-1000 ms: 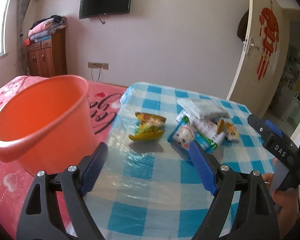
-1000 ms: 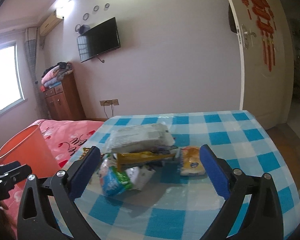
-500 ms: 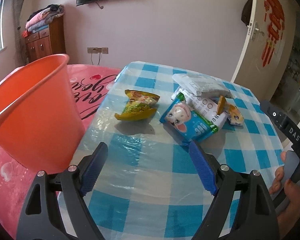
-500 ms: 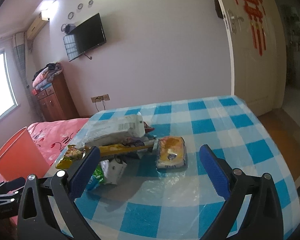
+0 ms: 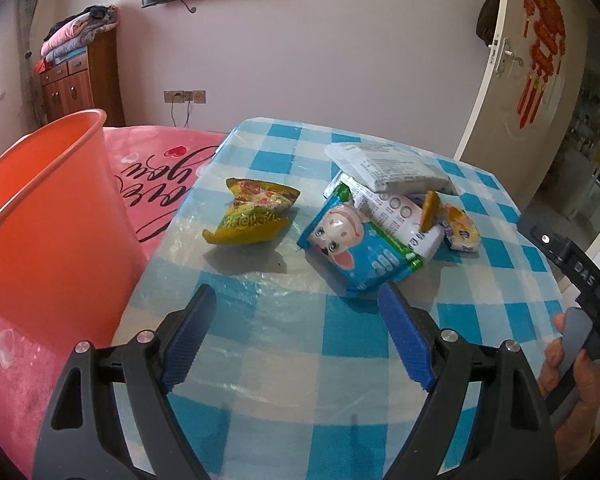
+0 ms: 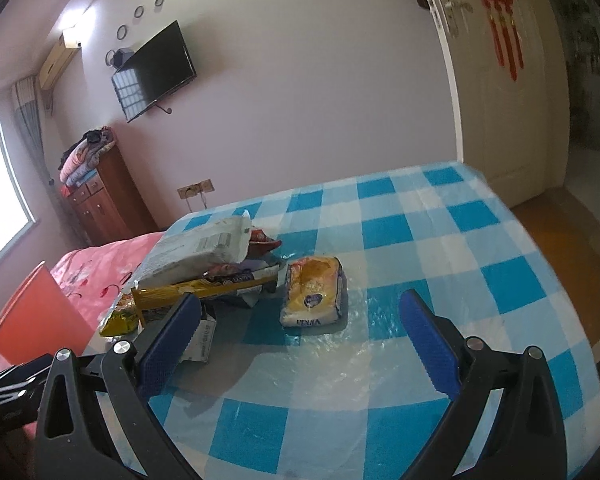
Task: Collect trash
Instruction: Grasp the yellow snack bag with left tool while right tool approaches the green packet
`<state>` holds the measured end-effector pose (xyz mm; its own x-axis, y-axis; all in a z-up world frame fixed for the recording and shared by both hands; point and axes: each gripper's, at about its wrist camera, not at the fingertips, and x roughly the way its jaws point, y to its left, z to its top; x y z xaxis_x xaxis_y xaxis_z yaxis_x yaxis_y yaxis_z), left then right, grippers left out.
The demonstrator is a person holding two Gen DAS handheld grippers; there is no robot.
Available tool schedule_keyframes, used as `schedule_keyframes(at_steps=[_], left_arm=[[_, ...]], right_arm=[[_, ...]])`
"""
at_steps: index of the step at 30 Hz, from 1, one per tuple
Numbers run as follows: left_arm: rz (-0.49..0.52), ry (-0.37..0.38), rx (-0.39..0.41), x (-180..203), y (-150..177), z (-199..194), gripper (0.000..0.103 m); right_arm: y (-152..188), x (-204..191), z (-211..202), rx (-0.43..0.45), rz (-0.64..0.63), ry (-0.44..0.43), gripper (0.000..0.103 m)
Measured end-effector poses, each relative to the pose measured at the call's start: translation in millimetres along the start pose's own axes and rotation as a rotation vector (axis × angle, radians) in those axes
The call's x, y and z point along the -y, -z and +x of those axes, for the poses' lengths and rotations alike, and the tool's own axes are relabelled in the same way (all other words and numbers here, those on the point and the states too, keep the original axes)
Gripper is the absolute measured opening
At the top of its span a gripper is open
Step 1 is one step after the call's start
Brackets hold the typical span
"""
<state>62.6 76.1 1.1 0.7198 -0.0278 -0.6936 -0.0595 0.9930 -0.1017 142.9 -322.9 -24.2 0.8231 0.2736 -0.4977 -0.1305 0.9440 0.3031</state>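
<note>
Glossy crinkled plastic wrappers [image 5: 256,216] on shiny film-covered checked tablecloth [image 5: 340,344]; smooth plastic bucket [image 5: 48,216].

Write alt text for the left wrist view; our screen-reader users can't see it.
The open left gripper hovers over a blue-checked table, facing a yellow snack wrapper and a pile of packets topped by a blue cartoon packet. An orange bucket stands at left.

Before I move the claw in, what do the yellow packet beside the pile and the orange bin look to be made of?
Yellow packet: thin plastic film, probably soft; it shows glossy highlights, wrinkles and a puffy, pillow-like shape.
Orange bin: likely rigid moulded plastic, smooth with a slight sheen, an even colour and a rolled rim.
</note>
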Motion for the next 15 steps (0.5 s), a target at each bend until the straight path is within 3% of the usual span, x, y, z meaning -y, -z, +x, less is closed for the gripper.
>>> schedule_keyframes(at_steps=[7,15], left_arm=[[-0.06,-0.021,-0.03,-16.7,-33.2,37.0,0.084],[-0.057,-0.039,-0.114,-27.0,-62.6,92.5,0.081]], right_arm=[[-2.1,13.8,2.1,-0.023,0.043,-0.065,0.098],[-4.3,24.0,5.0,-0.047,0.059,-0.099,0.098]])
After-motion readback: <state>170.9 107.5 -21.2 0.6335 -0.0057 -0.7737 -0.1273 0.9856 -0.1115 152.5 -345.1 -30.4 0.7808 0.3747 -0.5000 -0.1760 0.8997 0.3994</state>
